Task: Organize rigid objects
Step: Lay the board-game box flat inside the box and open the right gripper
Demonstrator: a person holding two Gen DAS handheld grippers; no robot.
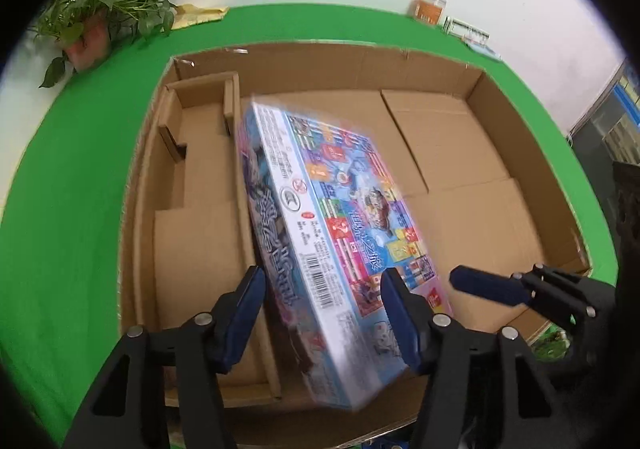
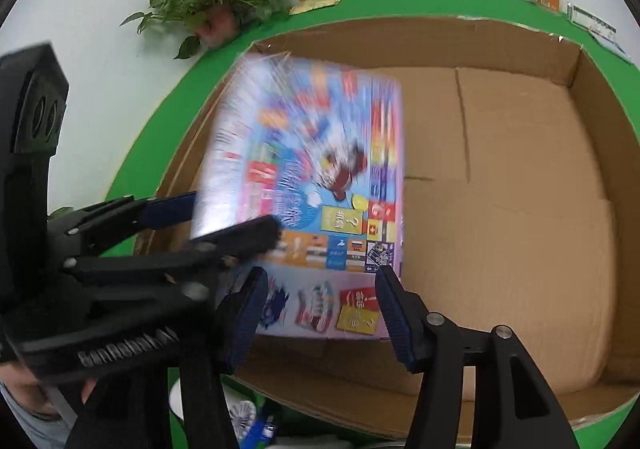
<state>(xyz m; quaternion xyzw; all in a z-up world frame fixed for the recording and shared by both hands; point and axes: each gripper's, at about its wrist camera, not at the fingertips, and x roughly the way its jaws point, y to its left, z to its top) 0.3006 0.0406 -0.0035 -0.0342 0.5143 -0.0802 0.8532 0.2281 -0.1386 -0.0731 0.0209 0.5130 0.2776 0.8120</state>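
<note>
Over the left half of the cardboard box (image 1: 500, 121), your board game box (image 1: 320, 233) hangs tilted on edge, motion-blurred. Your left gripper (image 1: 322, 313) clamps its near end between both blue pads. Your right gripper (image 2: 322, 309) sits spread just below the game's lower edge, pads not pressing it. Beyond the cardboard box: green table (image 1: 72, 189), potted plant (image 1: 108, 5).

Game box (image 1: 320, 233) blocks carton's (image 1: 480, 81) left; right half open.

Green table (image 1: 80, 185) – cardboard box (image 1: 520, 121), potted plant (image 1: 104, 9), small items at back.
</note>
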